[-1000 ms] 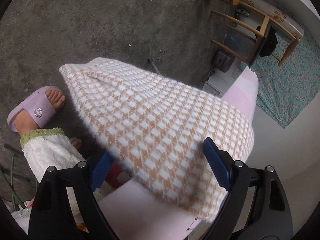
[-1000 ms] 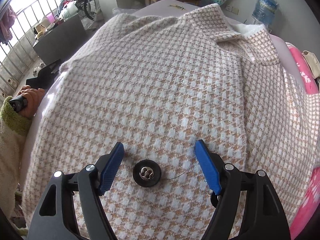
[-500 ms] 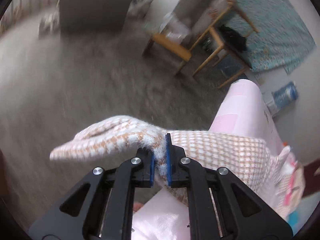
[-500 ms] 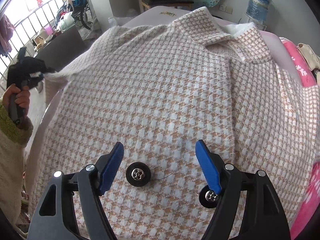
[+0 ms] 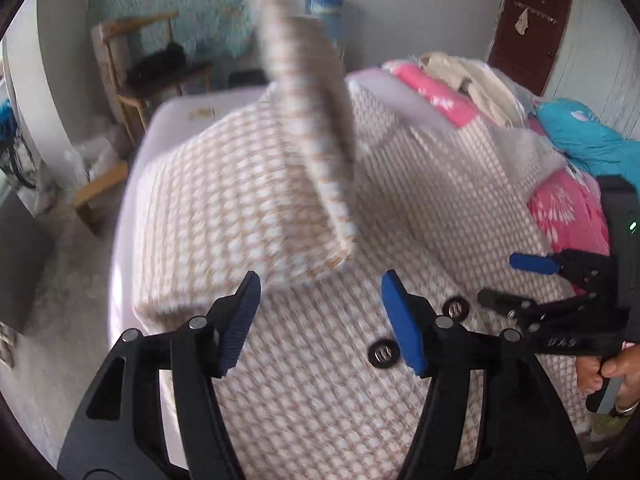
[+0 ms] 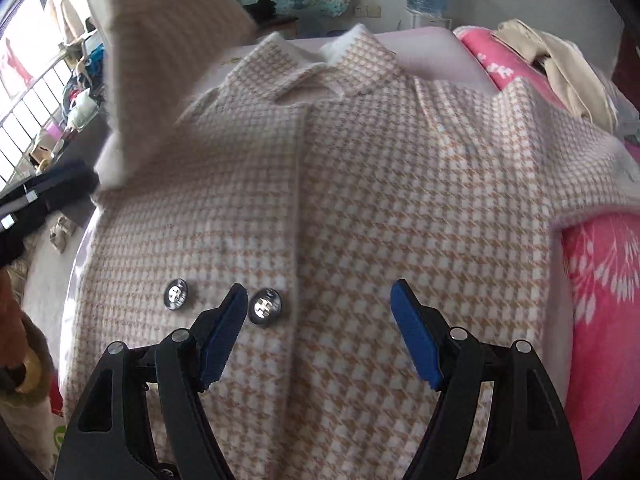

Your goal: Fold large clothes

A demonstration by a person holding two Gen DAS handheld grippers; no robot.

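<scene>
Having just released the sleeve (image 5: 308, 148), both hand-held grippers hover unclenched over the coat (image 6: 360, 208)

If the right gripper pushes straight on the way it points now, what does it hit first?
Most likely the coat front, just right of its button placket; the open right gripper has nothing between its jaws. Depth is unclear.

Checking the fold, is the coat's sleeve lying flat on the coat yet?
No. The sleeve is blurred in mid-air above the coat, past the open left gripper, whose jaws have just opened.
</scene>
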